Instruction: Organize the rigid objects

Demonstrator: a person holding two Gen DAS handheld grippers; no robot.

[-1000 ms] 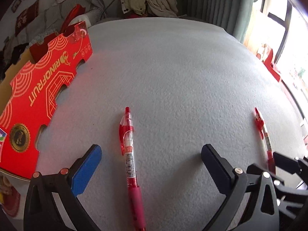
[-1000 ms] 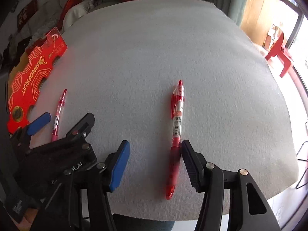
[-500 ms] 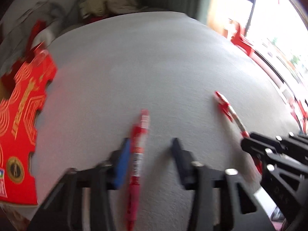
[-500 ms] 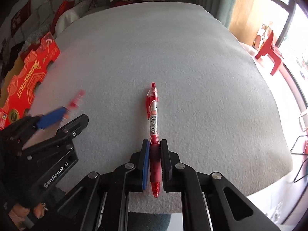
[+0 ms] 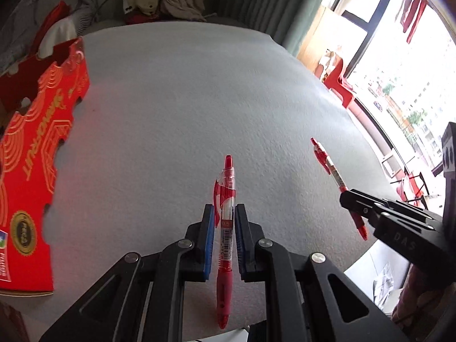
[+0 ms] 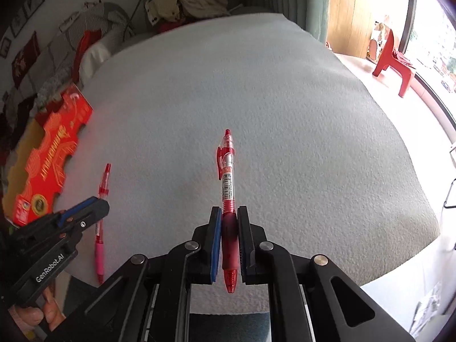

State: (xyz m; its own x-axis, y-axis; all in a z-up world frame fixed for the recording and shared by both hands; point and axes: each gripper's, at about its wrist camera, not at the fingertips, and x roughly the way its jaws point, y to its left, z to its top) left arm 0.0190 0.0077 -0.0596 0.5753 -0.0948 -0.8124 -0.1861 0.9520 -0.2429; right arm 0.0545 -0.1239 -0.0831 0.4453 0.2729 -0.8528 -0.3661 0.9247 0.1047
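Two red gel pens are in hand over a grey cloth-covered table (image 5: pixel 185 99). My left gripper (image 5: pixel 225 208) is closing, its blue pads pressed on the barrel of one red pen (image 5: pixel 226 182), whose clip end points away from me. My right gripper (image 6: pixel 229 209) is shut on the rubber grip of the other red pen (image 6: pixel 227 176). Each view shows the other pair from the side: the right gripper (image 5: pixel 346 196) with its pen (image 5: pixel 327 162), and the left gripper (image 6: pixel 97 205) with its pen (image 6: pixel 104 185). Both pens seem slightly off the cloth.
A flat red printed cardboard box (image 5: pixel 37 131) lies along the table's left edge. A pile of clothes (image 5: pixel 165 0) sits beyond the far edge. A red plastic chair (image 6: pixel 393 57) stands by the window on the right. A person's hand (image 6: pixel 37 316) grips the left tool.
Both grippers stood open around pens lying on the cloth. Each has closed on its pen, the right one first, and both views have risen and tilted a little.
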